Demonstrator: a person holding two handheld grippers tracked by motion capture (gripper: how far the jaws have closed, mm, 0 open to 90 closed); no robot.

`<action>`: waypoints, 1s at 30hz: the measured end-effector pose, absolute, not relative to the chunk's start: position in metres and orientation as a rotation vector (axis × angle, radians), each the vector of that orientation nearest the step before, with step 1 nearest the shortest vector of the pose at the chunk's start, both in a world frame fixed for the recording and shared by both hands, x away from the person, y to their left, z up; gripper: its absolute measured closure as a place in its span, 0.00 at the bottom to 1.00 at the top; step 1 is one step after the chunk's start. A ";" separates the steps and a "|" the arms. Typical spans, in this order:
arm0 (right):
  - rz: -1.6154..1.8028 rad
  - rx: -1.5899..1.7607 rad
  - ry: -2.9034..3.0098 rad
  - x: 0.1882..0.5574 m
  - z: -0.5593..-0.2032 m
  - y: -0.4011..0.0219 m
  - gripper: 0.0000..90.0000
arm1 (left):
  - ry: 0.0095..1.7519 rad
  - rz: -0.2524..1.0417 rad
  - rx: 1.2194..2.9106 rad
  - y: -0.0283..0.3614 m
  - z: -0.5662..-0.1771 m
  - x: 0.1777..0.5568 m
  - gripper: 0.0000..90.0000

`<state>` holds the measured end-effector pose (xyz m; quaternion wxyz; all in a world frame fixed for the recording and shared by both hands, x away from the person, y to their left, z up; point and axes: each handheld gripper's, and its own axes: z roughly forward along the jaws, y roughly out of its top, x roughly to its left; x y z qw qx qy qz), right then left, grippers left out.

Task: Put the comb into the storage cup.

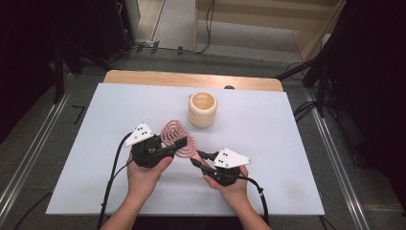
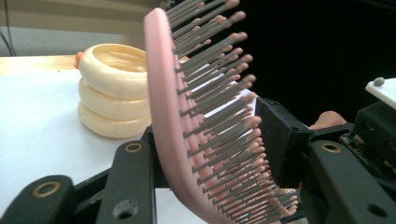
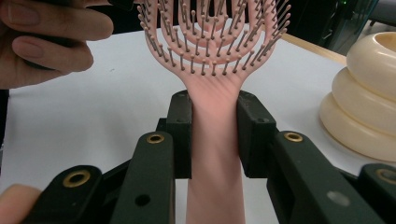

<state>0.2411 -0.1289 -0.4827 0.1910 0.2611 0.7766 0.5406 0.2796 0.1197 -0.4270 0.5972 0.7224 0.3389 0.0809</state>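
A pink hairbrush [image 1: 178, 135] hangs just above the white table, held by both grippers. My left gripper [image 1: 178, 143] is shut on the brush's head [image 2: 163, 93]: one jaw lies against its back and the other pad [image 2: 280, 140] presses the bristle tips. The right gripper [image 1: 199, 157] is shut on the handle [image 3: 215, 158], whose neck sits squeezed between both pads [image 3: 214, 135]. In the right gripper view the bristles face the camera and the head rises out of the top of the frame.
A cream ribbed cup [image 1: 202, 109] stands upright behind the brush, near the table's middle back; it also shows as cup [image 2: 114, 88] and cup [image 3: 364, 93]. The white table top [image 1: 287, 143] spreads wide on both sides. Black stands and cables surround the table.
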 end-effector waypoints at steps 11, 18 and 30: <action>1.508 0.709 2.168 0.240 -0.490 -0.126 0.76 | 0.709 0.101 1.667 0.121 -0.423 0.281 0.72; 1.543 0.711 2.174 0.242 -0.489 -0.127 0.74 | 0.666 0.133 1.679 0.119 -0.418 0.277 0.73; 1.620 0.769 2.146 0.240 -0.479 -0.144 0.25 | 0.649 0.190 1.678 0.119 -0.408 0.281 0.73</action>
